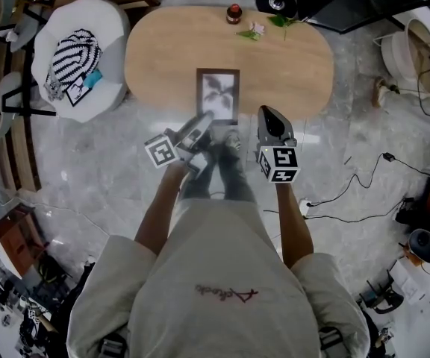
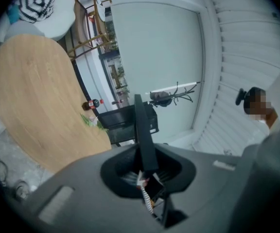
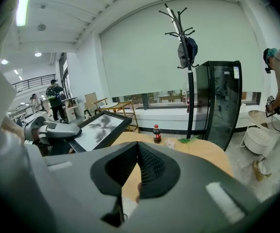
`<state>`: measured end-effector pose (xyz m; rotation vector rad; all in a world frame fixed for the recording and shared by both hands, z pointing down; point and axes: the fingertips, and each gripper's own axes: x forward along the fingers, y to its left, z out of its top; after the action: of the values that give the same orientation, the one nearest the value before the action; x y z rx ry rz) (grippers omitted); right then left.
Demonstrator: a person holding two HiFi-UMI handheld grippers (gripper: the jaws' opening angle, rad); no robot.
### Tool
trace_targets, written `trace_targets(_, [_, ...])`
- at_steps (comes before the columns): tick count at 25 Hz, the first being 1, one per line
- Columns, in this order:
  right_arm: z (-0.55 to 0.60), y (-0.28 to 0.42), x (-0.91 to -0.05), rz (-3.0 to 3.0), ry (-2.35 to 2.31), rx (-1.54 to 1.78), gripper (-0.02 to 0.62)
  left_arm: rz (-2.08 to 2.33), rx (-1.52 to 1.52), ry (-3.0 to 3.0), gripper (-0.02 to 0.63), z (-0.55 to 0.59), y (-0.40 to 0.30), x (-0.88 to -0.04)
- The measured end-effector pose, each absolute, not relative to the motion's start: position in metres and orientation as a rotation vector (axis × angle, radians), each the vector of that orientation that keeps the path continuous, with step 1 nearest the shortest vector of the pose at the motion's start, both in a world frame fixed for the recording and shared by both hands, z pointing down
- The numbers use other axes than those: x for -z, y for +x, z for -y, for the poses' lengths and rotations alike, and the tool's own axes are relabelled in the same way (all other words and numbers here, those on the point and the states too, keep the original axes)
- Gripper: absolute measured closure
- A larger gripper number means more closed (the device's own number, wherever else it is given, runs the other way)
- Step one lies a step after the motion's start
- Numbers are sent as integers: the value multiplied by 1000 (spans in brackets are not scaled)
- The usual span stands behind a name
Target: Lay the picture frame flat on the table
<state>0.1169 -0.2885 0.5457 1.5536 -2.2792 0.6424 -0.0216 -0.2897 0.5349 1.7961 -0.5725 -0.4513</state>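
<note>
Your left gripper (image 1: 202, 121) pinches the picture frame's (image 1: 218, 94) lower edge, hiding it. Your right gripper (image 1: 269, 112), beside the frame, sits pressed together, empty.

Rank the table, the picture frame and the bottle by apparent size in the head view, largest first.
1. table
2. picture frame
3. bottle, clearly smallest, at the table's far edge

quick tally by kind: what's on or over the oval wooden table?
dark rectangular picture frame with leaf print: 1
small dark bottle with red cap: 1
pink flower: 1
green leaf sprig: 1
Total: 4
</note>
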Motion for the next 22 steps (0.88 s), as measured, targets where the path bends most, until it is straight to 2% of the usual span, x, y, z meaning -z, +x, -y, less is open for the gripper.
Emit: trace_targets(22, [281, 119, -629, 2226, 1517, -712, 592, 519, 336, 1722, 561, 277, -12, -637])
